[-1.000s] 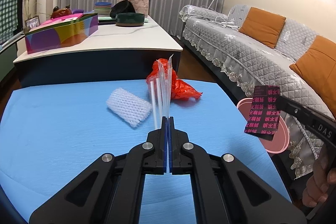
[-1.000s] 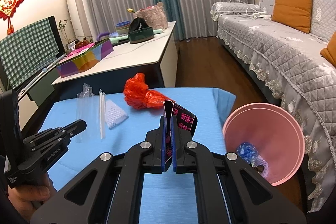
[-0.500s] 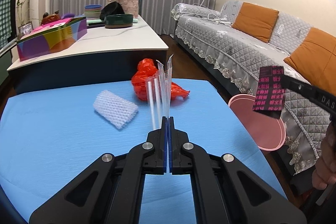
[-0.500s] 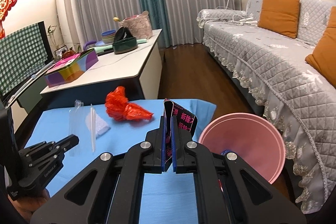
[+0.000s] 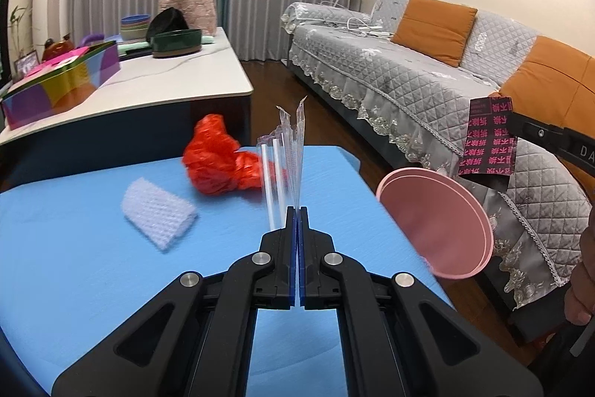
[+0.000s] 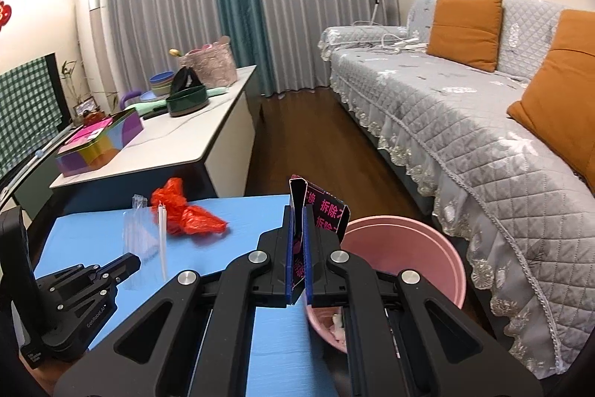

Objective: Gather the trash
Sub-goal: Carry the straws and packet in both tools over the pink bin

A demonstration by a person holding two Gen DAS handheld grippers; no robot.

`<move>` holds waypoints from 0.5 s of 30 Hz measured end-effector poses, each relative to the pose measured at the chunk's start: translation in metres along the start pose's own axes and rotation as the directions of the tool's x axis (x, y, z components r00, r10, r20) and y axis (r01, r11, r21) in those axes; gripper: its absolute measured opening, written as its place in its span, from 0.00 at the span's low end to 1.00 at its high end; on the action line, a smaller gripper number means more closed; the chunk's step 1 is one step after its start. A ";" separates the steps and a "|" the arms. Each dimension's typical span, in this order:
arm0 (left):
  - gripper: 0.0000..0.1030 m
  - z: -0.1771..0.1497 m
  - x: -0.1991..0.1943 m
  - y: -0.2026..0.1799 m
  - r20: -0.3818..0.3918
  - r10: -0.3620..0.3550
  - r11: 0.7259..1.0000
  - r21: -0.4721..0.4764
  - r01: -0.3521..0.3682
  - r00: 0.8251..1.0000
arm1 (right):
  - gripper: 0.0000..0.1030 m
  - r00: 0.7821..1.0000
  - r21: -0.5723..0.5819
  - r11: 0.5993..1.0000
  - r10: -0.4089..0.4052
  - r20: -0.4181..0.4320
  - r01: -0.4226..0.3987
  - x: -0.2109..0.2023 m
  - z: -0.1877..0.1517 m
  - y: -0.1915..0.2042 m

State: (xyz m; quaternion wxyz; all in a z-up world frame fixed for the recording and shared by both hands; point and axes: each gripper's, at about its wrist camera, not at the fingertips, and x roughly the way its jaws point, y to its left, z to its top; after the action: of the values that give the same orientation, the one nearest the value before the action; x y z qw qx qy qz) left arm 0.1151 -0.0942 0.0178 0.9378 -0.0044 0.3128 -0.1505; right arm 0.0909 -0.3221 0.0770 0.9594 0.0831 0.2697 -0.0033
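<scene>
My left gripper point(image 5: 298, 211) is shut on a clear plastic straw wrapper point(image 5: 286, 159) and holds it upright above the blue table point(image 5: 74, 266). My right gripper point(image 6: 297, 211) is shut on a black carton with pink print point(image 6: 327, 211), just over the near rim of the pink bin point(image 6: 427, 248). The carton point(image 5: 489, 140) and bin point(image 5: 438, 226) also show at the right of the left wrist view. A crumpled red plastic bag point(image 5: 219, 160) and a white foam net sleeve point(image 5: 158, 211) lie on the table.
A white counter point(image 5: 148, 80) with a colourful box point(image 5: 59, 88), bowls and a basket stands behind the table. A grey sofa point(image 6: 483, 121) with orange cushions runs along the right. The bin holds some trash point(image 6: 336, 322).
Both grippers have moved right, toward the bin. The carton has gone from over the table's right edge to over the bin's near rim. Both grips are unchanged.
</scene>
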 end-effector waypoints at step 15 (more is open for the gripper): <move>0.00 0.028 0.037 -0.051 -0.002 -0.080 0.995 0.055 0.080 0.997 | 0.05 0.996 0.076 0.993 -0.086 -0.009 0.087 0.012 0.005 -0.047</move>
State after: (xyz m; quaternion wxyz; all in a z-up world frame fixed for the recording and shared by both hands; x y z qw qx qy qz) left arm 0.1451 -0.1562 0.0239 0.9308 0.0090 0.3081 -0.1967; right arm 0.1016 -0.3685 0.0680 0.9536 0.1079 0.2756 -0.0549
